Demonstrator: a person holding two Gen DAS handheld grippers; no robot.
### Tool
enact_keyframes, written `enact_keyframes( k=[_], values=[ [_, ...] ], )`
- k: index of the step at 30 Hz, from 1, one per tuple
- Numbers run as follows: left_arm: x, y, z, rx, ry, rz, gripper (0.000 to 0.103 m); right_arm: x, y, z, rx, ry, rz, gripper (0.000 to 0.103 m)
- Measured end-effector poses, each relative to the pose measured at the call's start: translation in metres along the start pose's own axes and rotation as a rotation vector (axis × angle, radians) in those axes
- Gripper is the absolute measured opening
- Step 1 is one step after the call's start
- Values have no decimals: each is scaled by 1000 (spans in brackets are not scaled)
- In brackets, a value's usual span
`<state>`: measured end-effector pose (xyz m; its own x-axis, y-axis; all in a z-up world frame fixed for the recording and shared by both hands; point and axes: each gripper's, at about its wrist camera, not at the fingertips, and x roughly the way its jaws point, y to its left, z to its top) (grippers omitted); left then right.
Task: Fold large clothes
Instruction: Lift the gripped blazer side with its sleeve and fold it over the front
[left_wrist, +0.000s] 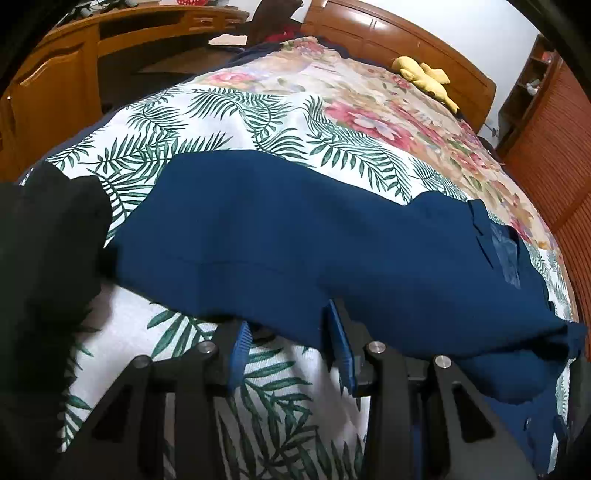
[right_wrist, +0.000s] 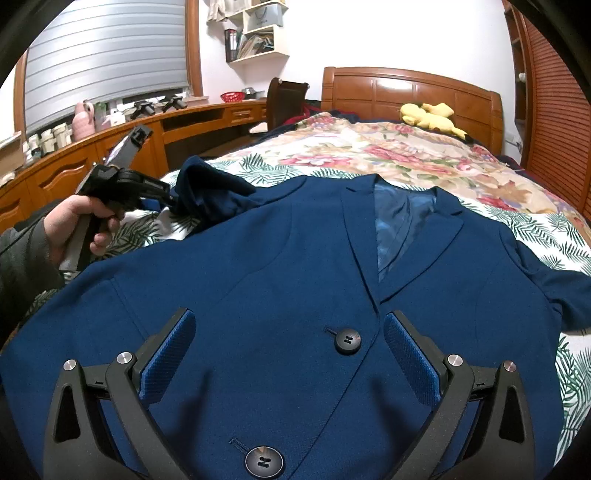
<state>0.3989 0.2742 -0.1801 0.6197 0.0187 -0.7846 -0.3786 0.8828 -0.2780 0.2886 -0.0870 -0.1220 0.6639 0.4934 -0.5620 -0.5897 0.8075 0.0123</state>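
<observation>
Hovering wide open over the buttoned front of the blue blazer (right_wrist: 295, 280), the right gripper (right_wrist: 288, 354) holds nothing. Farther left, the left gripper (right_wrist: 168, 197) pinches the sleeve (right_wrist: 207, 192); that sleeve should probably fold flat across the chest on the bed (right_wrist: 369, 155).

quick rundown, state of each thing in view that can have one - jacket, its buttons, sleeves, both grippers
blue jacket: flat on the bed, front up, not yet folded
upper button: fastened
lower button: fastened
sleeve on the left hand's side: bunched and lifted at the left gripper's tip
other sleeve: lying out to the side
left gripper: jaws partly apart; cannot tell if it grips the cloth
right gripper: open, holding nothing
</observation>
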Motion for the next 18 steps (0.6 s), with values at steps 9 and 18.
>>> enact_keyframes(
  k=[9,18],
  values=[
    [-21,-19,13,99,-100,67,0,0,0,0,-1,0,0,103],
    [-68,-89,15,293,-218,37,0,0,0,0,-1,-2,-2,103]
  ],
)
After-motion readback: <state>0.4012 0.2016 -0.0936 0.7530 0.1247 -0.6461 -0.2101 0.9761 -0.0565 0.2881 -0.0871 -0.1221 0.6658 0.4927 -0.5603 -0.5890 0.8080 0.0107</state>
